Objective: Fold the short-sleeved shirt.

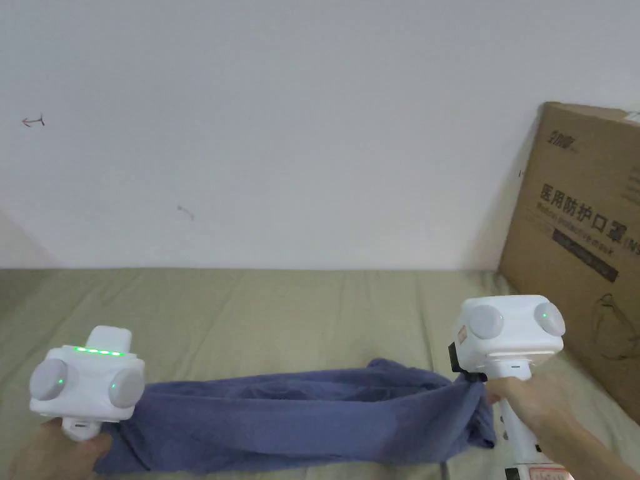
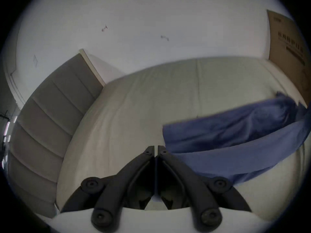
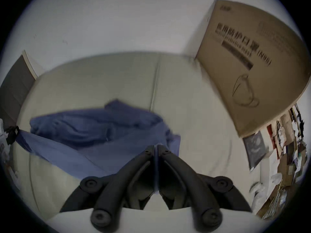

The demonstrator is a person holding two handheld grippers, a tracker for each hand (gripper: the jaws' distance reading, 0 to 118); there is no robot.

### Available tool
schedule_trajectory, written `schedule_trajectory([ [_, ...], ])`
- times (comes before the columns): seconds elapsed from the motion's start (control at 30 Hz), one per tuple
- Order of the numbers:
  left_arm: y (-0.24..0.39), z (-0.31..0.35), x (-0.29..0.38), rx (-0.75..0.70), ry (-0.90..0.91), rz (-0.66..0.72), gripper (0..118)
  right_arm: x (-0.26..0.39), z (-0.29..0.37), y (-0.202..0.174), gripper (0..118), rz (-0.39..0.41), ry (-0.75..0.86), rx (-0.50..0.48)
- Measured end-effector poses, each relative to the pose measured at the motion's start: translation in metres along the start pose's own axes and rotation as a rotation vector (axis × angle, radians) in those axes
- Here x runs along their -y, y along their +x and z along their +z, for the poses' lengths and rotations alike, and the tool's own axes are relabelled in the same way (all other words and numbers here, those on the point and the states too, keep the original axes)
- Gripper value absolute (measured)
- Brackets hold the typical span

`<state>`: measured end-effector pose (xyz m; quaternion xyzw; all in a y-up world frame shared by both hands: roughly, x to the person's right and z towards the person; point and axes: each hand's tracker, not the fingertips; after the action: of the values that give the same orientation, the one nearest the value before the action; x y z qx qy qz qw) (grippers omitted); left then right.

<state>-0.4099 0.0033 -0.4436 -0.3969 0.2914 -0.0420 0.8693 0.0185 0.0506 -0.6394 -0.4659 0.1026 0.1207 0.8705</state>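
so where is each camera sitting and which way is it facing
Head view: from the person's head, facing the wall across the bed; shows both hands, the left tool and right tool stretching the blue shirt.
Left gripper view: rides the left tool, facing the bed and wall; own jaws closed.
Right gripper view: rides the right tool; jaws pinch shirt.
All share the cardboard box.

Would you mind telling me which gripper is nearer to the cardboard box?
Right. The right gripper holds the shirt at the end next to the cardboard box; the left gripper holds the opposite end, far across the bed.
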Motion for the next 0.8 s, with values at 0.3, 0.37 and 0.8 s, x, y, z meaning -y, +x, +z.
schedule_trajectory([
  [0.3,-0.034,0.044,0.049,0.048,-0.005,0.084,0,0.074,0.006,0.030,3,-0.066,-0.028,-0.037],
  [0.37,-0.042,0.068,0.063,0.054,0.013,0.097,0,0.103,0.033,0.029,3,-0.070,-0.017,-0.049],
  [0.8,-0.078,0.244,0.263,0.065,0.012,0.000,0,0.348,0.165,0.046,3,-0.113,-0.050,-0.082],
])
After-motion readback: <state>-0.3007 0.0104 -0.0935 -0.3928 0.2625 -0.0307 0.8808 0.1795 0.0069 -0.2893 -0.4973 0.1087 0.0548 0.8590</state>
